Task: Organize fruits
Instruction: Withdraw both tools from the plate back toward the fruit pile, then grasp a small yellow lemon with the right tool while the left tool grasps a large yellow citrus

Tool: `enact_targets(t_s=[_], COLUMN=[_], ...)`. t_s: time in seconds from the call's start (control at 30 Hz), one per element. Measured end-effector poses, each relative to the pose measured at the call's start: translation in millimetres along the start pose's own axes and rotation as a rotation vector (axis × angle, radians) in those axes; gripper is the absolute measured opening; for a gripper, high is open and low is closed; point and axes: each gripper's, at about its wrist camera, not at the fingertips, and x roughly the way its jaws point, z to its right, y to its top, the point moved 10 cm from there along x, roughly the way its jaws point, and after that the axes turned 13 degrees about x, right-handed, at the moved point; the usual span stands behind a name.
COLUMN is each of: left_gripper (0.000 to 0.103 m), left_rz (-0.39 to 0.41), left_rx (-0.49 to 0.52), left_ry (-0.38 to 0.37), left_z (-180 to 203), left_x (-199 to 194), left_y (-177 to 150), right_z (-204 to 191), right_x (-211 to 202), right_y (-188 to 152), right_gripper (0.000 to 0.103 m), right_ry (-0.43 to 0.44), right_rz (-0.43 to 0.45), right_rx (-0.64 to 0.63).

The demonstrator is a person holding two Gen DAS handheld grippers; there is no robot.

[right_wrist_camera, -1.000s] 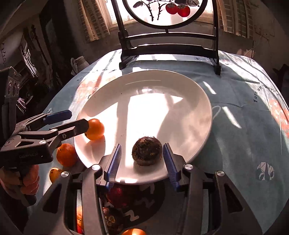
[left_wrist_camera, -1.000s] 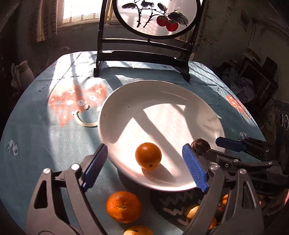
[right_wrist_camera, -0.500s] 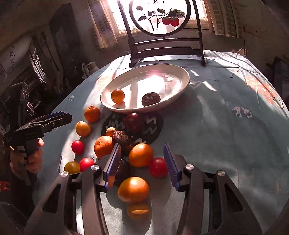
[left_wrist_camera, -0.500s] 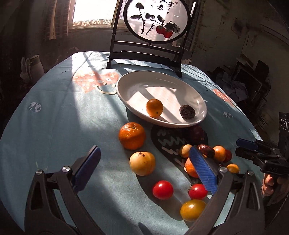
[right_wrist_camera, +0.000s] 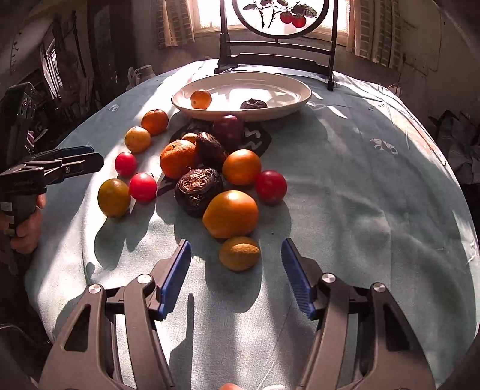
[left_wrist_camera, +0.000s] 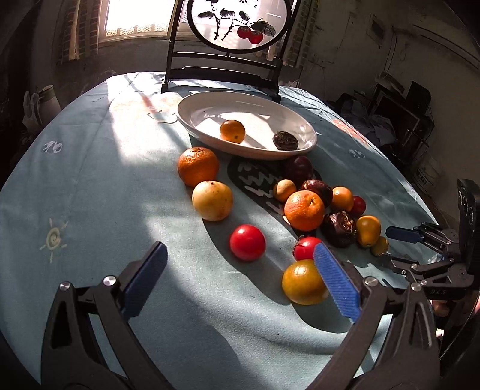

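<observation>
A white plate (left_wrist_camera: pixel 309 136) (right_wrist_camera: pixel 300 102) at the far side of the table holds a small orange (left_wrist_camera: pixel 232 131) (right_wrist_camera: pixel 201 99) and a dark wrinkled fruit (left_wrist_camera: pixel 285 140) (right_wrist_camera: pixel 253 104). Several loose oranges, red tomatoes, yellow fruits and dark fruits lie in a cluster before the plate. My left gripper (left_wrist_camera: pixel 240 282) is open and empty above the cloth, a red tomato (left_wrist_camera: pixel 247 242) just beyond its jaws and a yellow-orange fruit (left_wrist_camera: pixel 303 282) by its right finger. My right gripper (right_wrist_camera: pixel 237 277) is open and empty, with a small yellow fruit (right_wrist_camera: pixel 239 253) between its fingertips.
A round table with a pale blue cloth (left_wrist_camera: pixel 90 186) (right_wrist_camera: pixel 360 195). A dark wooden stand with a round painted screen (left_wrist_camera: pixel 237 27) (right_wrist_camera: pixel 277 18) stands behind the plate. A dark patterned patch (left_wrist_camera: pixel 252 177) lies under part of the fruit cluster. Clutter surrounds the table.
Both grippers have pulled back from the plate toward the near table edge, leaving the orange and the dark fruit in the plate. The loose fruit cluster has come into view.
</observation>
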Motion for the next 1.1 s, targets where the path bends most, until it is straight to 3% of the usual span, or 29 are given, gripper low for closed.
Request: enact_targets(t_s=[0.07,0.33,0.47,0.63,0.73,0.9,1.1], left_gripper=[0.100,0.100,0.100,0.098,0.091,0.067,0.060], left_rz=[0.004,-0.008,-0.002,0.012,0.003,-0.080,-0.123], left_rx=[0.000,0.027,0.032,0.108,0.175,0.230,0.214], left_ry=[-0.003,0.009,-0.011,-0.117,-0.128,-0.130,-0.103], left_z=[1,5,9,41,62,80,76], left_x=[-1,1,0,-8,-9,8,17], left_y=[0,0,1,-5,-10,-19,-23], right_z=[0,4,6,10,11,12,11], right_x=[3,8,4,-5,-9,-12,-14], right_y=[-3,-6,-7,-8,-7,-6,-6], right_gripper=[0.049,0.029,0.028,0.028,0.028,0.029,0.029], right_ry=[-0.007,-0.036,-0.004,0.065,0.085,0.121,0.177], right_rz=[-0.015,-0.034,-0.022,0.014,0.024,0.031,0.032], right_rx=[-0.001,0.003,0.035,0.092,0.110,0.137,0.159])
